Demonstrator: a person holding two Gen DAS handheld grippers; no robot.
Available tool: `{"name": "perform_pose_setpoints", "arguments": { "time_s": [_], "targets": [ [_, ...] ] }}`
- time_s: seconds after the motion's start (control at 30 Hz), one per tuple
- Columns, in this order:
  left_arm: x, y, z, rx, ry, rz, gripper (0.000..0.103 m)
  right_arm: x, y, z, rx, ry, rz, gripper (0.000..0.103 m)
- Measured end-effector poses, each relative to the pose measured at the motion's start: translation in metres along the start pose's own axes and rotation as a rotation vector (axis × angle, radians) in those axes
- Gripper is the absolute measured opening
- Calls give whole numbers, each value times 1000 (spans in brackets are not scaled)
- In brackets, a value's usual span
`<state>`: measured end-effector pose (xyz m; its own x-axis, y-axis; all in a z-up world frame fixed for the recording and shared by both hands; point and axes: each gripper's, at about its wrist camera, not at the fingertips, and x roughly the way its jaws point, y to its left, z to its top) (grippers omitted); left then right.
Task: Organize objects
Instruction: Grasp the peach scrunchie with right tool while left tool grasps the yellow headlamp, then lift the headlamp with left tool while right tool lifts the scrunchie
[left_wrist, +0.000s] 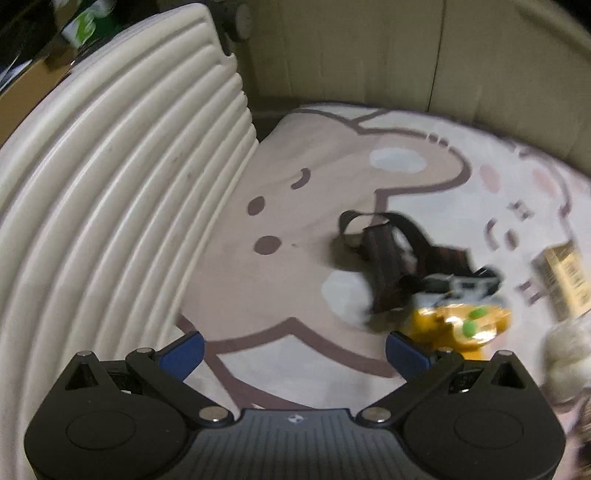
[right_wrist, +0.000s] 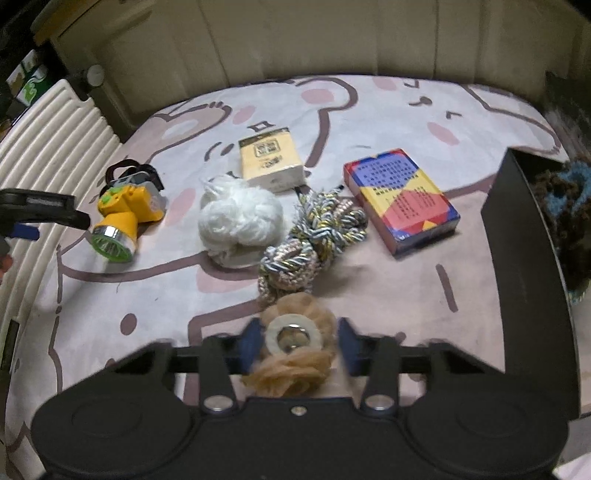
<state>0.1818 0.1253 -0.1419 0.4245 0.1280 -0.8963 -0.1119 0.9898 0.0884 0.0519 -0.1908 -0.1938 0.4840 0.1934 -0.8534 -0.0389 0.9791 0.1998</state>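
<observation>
Presently, right gripper (right_wrist: 299, 341) half-open around tan mesh puff (right_wrist: 295, 350); left gripper (left_wrist: 293, 349) wide open, empty, near yellow headlamp (left_wrist: 461, 325).

The left gripper (left_wrist: 293, 349) is showing a matte black body with two round housings at seven and five o'clock, black linkage arms pinned by silver round-head screws, and blue fingers (left_wrist: 186, 350). A ribbed dark panel with a small pale logo is sitting at six o'clock. The right gripper (right_wrist: 295, 345) is wearing the same black shell, silver screws and blue fingers (right_wrist: 249, 345).
</observation>
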Motion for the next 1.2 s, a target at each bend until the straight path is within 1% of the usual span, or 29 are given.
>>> {"name": "perform_pose_setpoints", "arguments": {
  "time_s": [0.03, 0.1, 0.17, 0.23, 0.3, 0.37, 0.43, 0.5, 0.63, 0.8, 0.93, 1.1, 1.2],
  "targets": [
    [-3, 0, 1, -18, 2, -25, 101, -1, 0, 0, 1, 1, -1, 32],
    [-11, -5, 2, -38, 6, -73, 99, -3, 0, -1, -6, 2, -12, 30],
    [-14, -12, 1, -34, 16, -110, 94, -7, 0, -2, -10, -2, -12, 30],
    [-15, -23, -1, -17, 46, -151, 85, -10, -2, -3, 0, -7, -3, 30],
    [-15, -32, -3, -10, 72, -190, 80, -14, -4, -3, 8, -14, 0, 30],
    [-15, -39, -5, -18, 87, -216, 75, -17, -5, -3, 8, -21, -2, 30],
    [-13, -46, -5, -29, 103, -238, 68, -20, -5, -3, 3, -20, -1, 29],
    [-10, -53, -5, -27, 120, -239, 64, -23, -5, -4, -8, -17, 3, 29],
    [2, -64, -6, -27, 139, -208, 57, -31, -8, -6, -21, -14, 20, 29],
    [12, -70, -4, -49, 153, -181, 51, -29, -9, -10, -51, 10, 18, 29],
    [18, -71, -3, -57, 155, -165, 49, -23, -11, -12, -49, 28, 20, 29],
    [23, -68, -4, -68, 165, -184, 49, -11, -13, -11, -30, 49, 20, 30],
    [22, -67, -4, -60, 159, -194, 49, -10, -15, -11, -19, 47, 28, 30]
  ]
}}
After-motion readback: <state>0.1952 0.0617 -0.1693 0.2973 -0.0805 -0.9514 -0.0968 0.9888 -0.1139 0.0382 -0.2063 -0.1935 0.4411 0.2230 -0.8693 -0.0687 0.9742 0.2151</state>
